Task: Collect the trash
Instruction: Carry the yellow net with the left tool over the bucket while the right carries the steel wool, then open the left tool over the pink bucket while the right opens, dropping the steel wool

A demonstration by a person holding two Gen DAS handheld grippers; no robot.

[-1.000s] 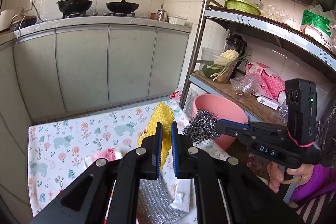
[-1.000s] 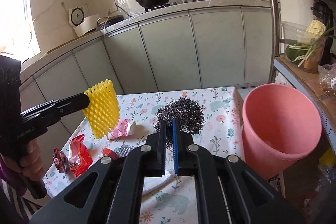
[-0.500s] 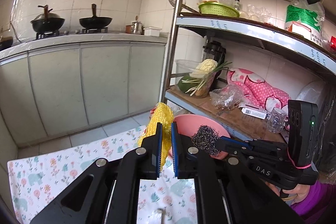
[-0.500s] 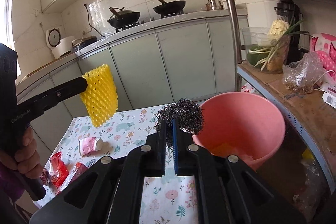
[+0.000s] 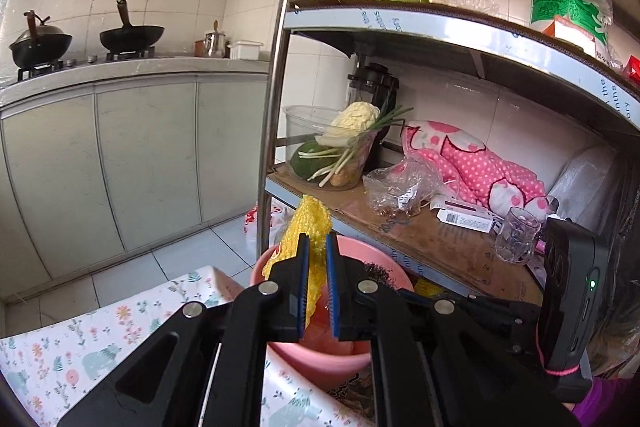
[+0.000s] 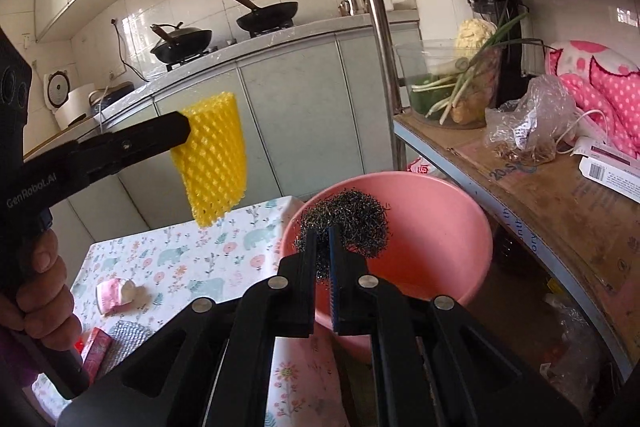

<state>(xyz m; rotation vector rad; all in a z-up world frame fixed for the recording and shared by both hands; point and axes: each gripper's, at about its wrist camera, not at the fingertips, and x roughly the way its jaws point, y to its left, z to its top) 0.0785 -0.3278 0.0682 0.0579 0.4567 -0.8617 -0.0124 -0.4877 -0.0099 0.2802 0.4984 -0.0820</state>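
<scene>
Tiled kitchen, floral table (image 6: pixel 192 267) beside pink bin (image 6: pixel 472 227). Right gripper (image 6: pixel 322 239) clamped on steel wool (image 6: pixel 352 223), directly over the bin mouth; left gripper (image 5: pixel 316 255) pinching yellow foam net (image 5: pixel 308 223) (nearer the rim).

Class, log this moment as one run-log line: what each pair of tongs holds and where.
left tongs: shut on yellow foam net | right tongs: shut on steel wool over pink bin | nothing released
</scene>
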